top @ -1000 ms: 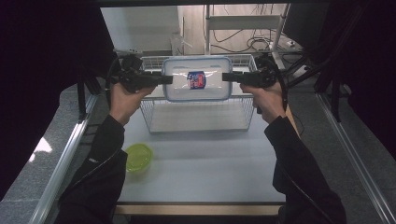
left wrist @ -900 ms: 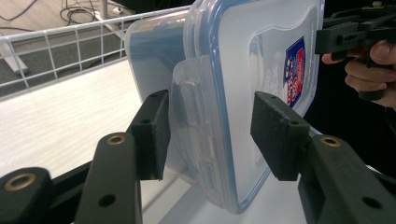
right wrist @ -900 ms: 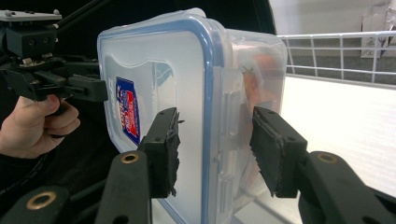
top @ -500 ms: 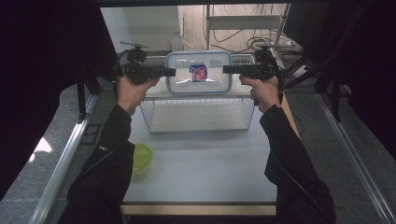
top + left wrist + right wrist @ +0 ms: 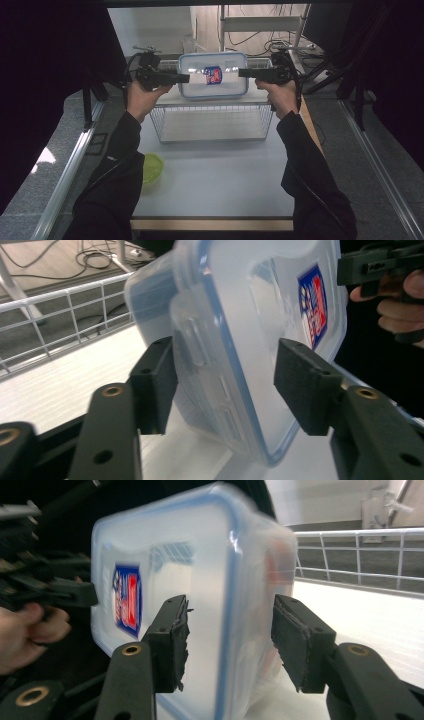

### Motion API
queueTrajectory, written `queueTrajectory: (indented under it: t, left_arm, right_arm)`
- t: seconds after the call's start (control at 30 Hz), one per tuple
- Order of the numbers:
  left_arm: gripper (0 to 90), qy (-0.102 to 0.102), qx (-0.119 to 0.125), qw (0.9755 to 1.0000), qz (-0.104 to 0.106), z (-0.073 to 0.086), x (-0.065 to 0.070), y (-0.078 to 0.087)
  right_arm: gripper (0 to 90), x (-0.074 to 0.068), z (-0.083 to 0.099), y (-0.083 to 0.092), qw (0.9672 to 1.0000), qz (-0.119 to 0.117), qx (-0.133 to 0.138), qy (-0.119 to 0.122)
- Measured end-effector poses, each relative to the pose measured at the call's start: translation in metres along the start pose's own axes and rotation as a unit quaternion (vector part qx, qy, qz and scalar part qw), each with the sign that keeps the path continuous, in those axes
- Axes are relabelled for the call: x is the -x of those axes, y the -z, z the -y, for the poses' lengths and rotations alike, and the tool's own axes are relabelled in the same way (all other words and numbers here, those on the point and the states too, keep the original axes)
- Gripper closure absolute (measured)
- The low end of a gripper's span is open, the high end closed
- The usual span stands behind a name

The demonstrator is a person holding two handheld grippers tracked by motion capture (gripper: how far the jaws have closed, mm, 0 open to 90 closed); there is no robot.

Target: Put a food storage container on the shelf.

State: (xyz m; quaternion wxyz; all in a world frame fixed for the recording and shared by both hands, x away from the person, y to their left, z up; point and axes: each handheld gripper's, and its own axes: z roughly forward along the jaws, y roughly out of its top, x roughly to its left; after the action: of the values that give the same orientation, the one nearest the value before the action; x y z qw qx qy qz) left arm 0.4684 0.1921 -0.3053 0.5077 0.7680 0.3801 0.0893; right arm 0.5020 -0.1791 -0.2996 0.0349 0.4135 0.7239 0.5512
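Nearest the person, well short of the basket [image 5: 212, 125], a green bowl [image 5: 152, 167] sits on the table [image 5: 215, 185]. Beyond the basket's front wall, over its far end, the box [image 5: 214, 75] sits lid up between the grippers. The left gripper [image 5: 186, 78] and right gripper [image 5: 242, 73] flank its short ends, suited to a two-handed carry. Their jaws have just been opening: both stand spread with the box's rim between, pads [image 5: 305, 385] apart from it, likely releasing it into the basket.

Blue-red label [image 5: 213, 75] on container lid [image 5: 200, 90], print unreadable
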Motion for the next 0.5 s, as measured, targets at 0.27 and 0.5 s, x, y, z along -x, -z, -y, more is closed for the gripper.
queueTrajectory:
  t: [0.27,0.5]
  left_arm:
    - [33.0,0.024,0.003,0.9997,0.004,0.001,-0.008,-0.006]
    - [18.6,0.027,0.000,0.9996,-0.011,0.001,-0.012,-0.010]
  right_arm:
    - [45.2,-0.003,0.003,-0.011,0.9995,0.027,-0.008,0.015]
    - [47.1,0.000,0.007,-0.010,0.9992,0.034,-0.009,0.018]
